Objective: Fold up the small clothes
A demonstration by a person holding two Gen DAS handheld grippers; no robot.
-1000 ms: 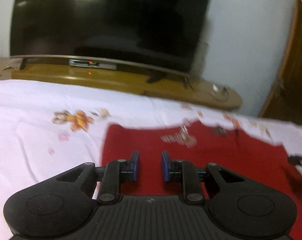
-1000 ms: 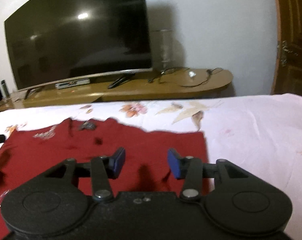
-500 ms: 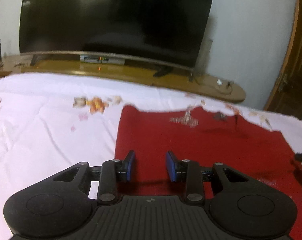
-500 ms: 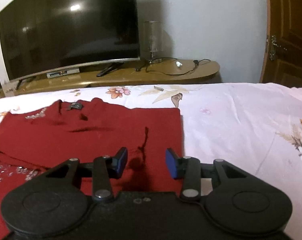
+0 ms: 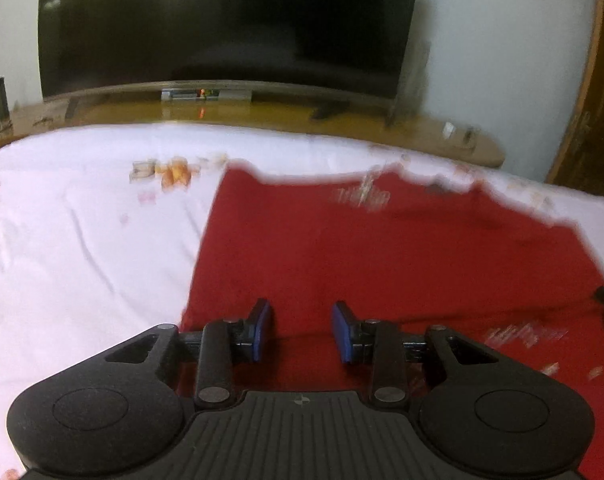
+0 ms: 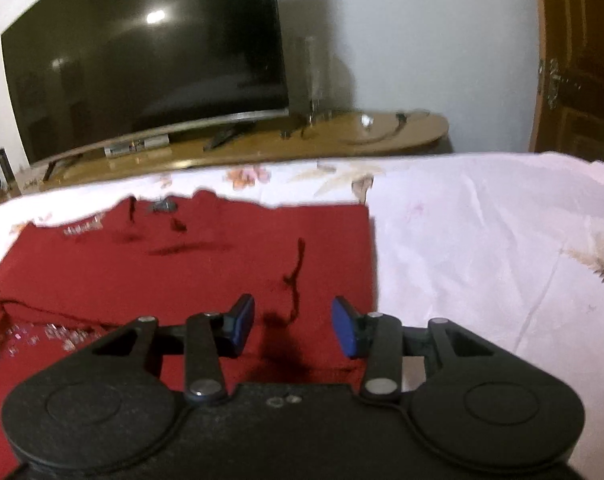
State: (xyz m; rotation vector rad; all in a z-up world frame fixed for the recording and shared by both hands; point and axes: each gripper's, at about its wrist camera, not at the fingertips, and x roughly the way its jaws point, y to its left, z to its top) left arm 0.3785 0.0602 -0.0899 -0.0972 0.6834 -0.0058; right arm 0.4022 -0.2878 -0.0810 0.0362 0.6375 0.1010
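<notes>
While we look along our left gripper [image 5: 301, 330], its jaws are opening, empty, above the red garment [image 5: 382, 264] near its left edge on the bed [image 5: 82, 240]; earlier they stood narrower. In the right view, our right gripper [image 6: 293, 326] gapes unchanged near the right edge, where the loose thread [image 6: 296, 276] could snag.

Our left tool [image 5: 301, 330] is matte black, with two round side lobes, a ribbed centre plate bearing a small round mark, and silver screws at the link pivots. Its fingers [image 5: 261, 330] end in blue pads. Our right tool [image 6: 293, 328] has the same black build, with a smooth centre plate, two tiny screws and blue pads [image 6: 345, 332].
</notes>
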